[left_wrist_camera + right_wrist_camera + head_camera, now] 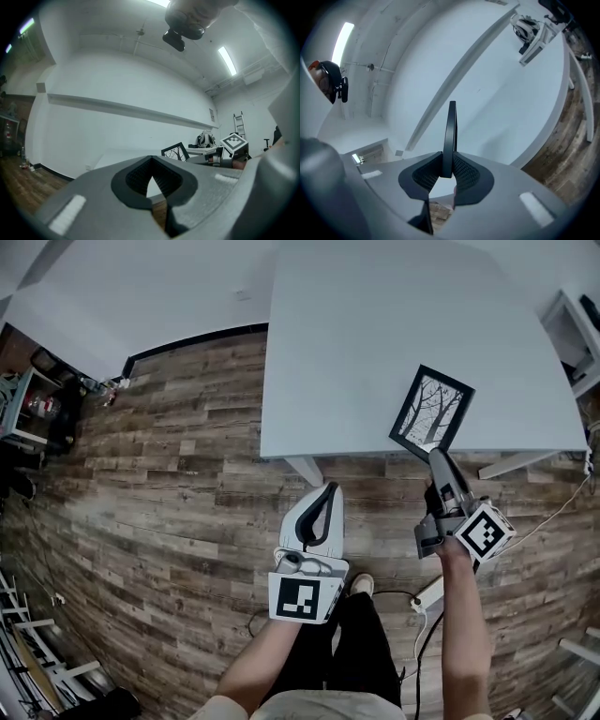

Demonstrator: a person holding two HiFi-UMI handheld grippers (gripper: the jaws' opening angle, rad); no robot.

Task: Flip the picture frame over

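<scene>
Your right gripper [437,456] points level, clamped on the frame's [431,411] near edge, seemingly tilted off the table [375,334]; your left gripper [327,489] hangs level, closed, empty.

one picture frame [431,413]; one white table [375,334] with two table legs in sight, the near leg [305,470] and the far leg [511,465]; two grippers, the left gripper [327,491] and the right gripper [437,456]; two marker cubes, the left cube [302,598] and the right cube [485,532]; two forearms, the left forearm [253,667] and the right forearm [464,634]; one shoe [361,585]; one ladder [239,123]
</scene>
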